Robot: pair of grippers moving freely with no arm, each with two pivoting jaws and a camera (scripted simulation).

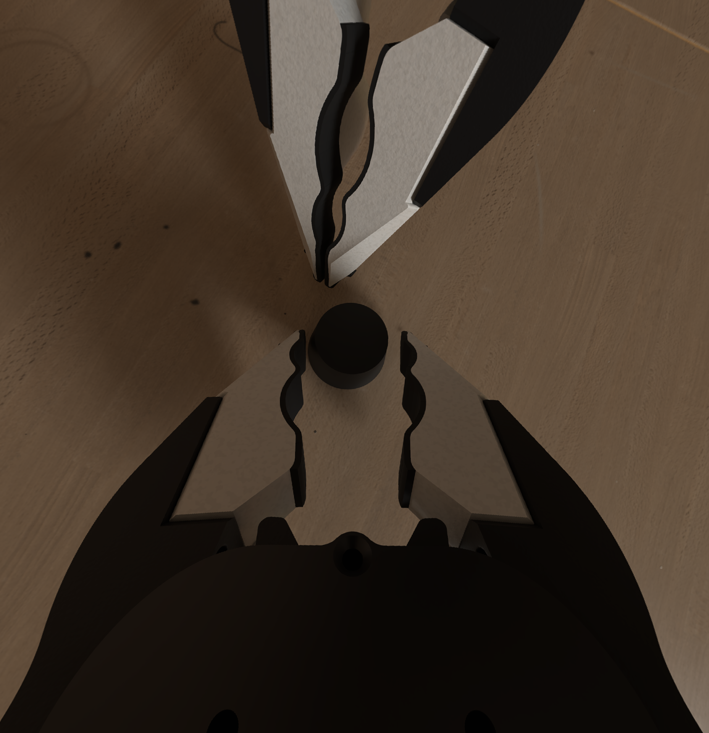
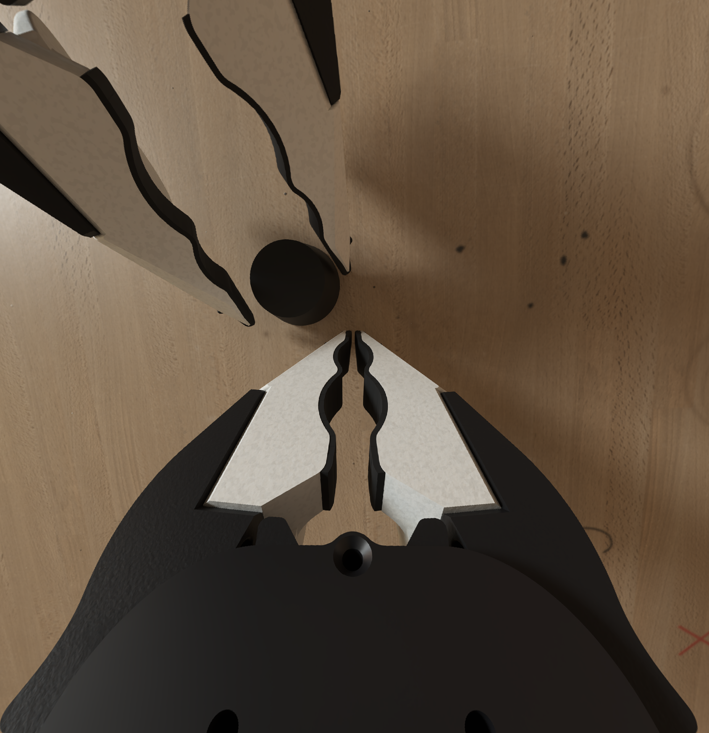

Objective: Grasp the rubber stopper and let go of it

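Note:
The rubber stopper (image 1: 348, 349) is a short black round plug that stands upright on the wooden table (image 1: 543, 317). My left gripper (image 1: 352, 337) is open, with a fingertip on each side of the stopper; the left one is at its edge and the right one a little apart. My right gripper (image 2: 352, 335) is shut and empty, with its tips just short of the stopper (image 2: 293, 281). In the left wrist view the right gripper (image 1: 325, 279) points down at the stopper from the far side. In the right wrist view the left gripper (image 2: 295, 293) straddles the stopper.
The wooden table top (image 2: 543, 357) carries several small dark specks (image 2: 563, 260), a thin scribble (image 2: 600, 539) and a red cross mark (image 2: 701, 650) at the lower right. The two grippers face each other closely across the stopper.

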